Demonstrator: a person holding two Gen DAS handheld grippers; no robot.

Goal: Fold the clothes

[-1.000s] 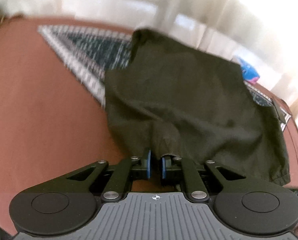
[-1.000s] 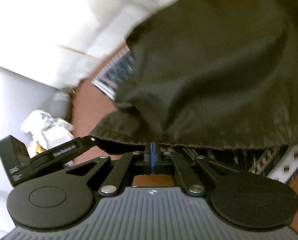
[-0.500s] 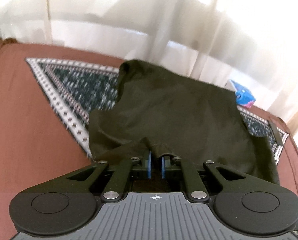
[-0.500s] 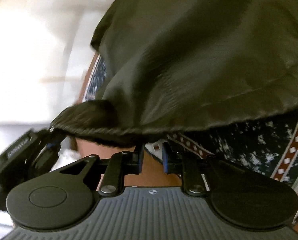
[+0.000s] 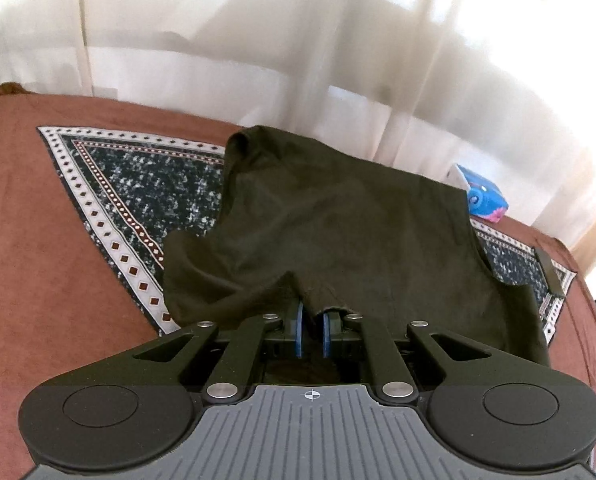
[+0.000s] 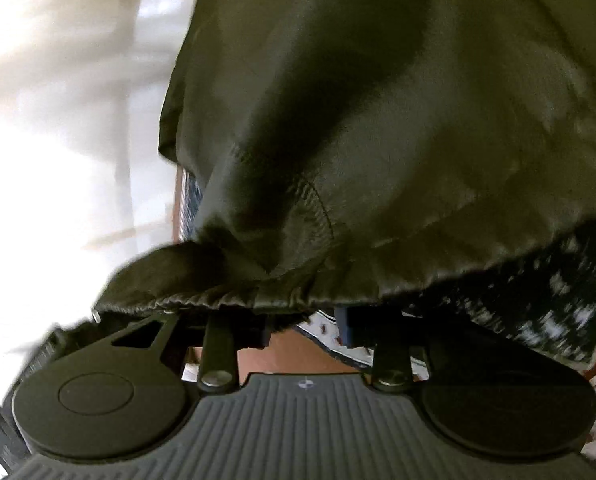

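A dark olive garment (image 5: 337,236) lies spread on a patterned cloth (image 5: 138,184) over a brown surface. My left gripper (image 5: 311,320) is shut on the garment's near edge, with fabric bunched between its blue pads. In the right wrist view the garment (image 6: 377,120) fills most of the frame, and its gathered elastic hem (image 6: 258,296) hangs just over my right gripper (image 6: 303,326). The right jaws stand apart and hold nothing; the brown surface shows between them.
A blue and pink packet (image 5: 483,196) sits at the far right by white curtains (image 5: 298,40). A dark flat object (image 5: 549,272) lies at the cloth's right corner. The brown surface (image 5: 26,240) stretches to the left.
My right gripper has opened and let go of the hem. The garment has settled lower and flatter on the cloth. My left gripper keeps its hold on the near edge.
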